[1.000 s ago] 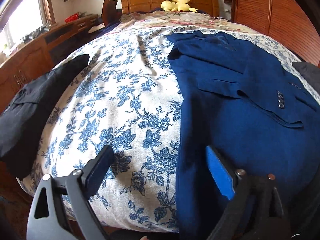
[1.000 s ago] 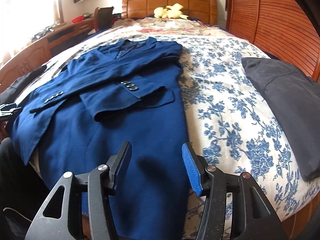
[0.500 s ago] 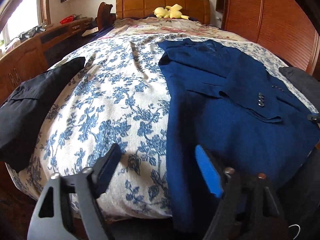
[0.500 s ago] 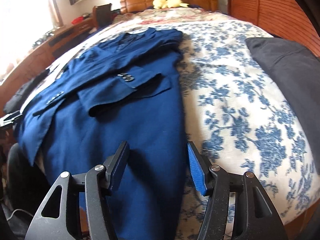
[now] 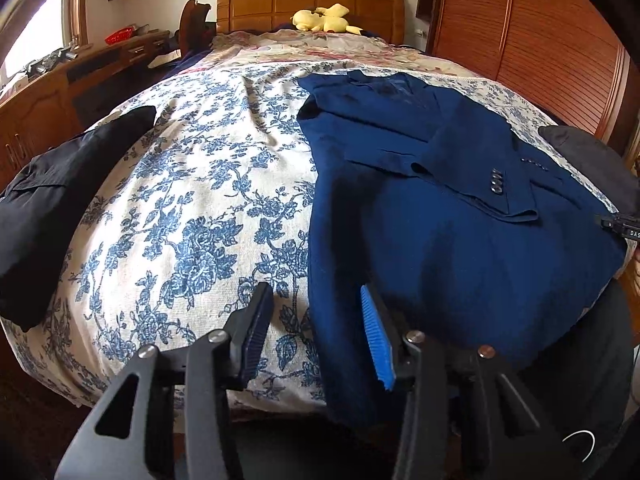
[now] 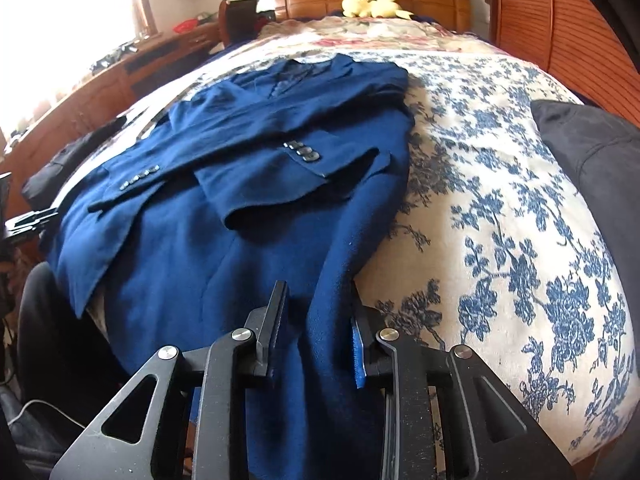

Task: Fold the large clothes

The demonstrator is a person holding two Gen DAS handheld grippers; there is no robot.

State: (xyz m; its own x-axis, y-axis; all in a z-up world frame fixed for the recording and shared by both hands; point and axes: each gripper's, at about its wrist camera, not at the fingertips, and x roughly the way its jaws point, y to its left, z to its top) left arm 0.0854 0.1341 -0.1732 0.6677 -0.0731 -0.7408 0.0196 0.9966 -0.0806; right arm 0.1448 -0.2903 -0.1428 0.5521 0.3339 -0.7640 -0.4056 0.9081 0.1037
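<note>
The bed [image 5: 192,208] is filling both views, and its cover with blue flowers is carrying everything. You are standing at its foot, with the wooden headboard [image 5: 308,4] at the far end.

The navy blazer [image 5: 452,240] is lying flat on the cover with its collar toward the headboard; its two sleeves are folded across the body. Its lower hem is hanging a little over the foot edge of the bed, toward you.

A black garment [image 5: 60,184] is lying on the cover at the bed's left side, well apart from the blazer. A dark grey folded cloth [image 6: 592,160] is resting at the right side.

You are holding the left gripper [image 5: 316,330] over the left edge of the blazer's hem. Its jaws are closing; the blazer edge and a strip of cover are between them, but the pads are not pressing yet.

You are holding the right gripper [image 6: 318,326] at the right edge of the hem. Its jaws are closing too, and a raised fold of blue cloth is standing between them and seems to be touching both pads.

A yellow plush toy [image 5: 324,18] is lying against the headboard.
</note>
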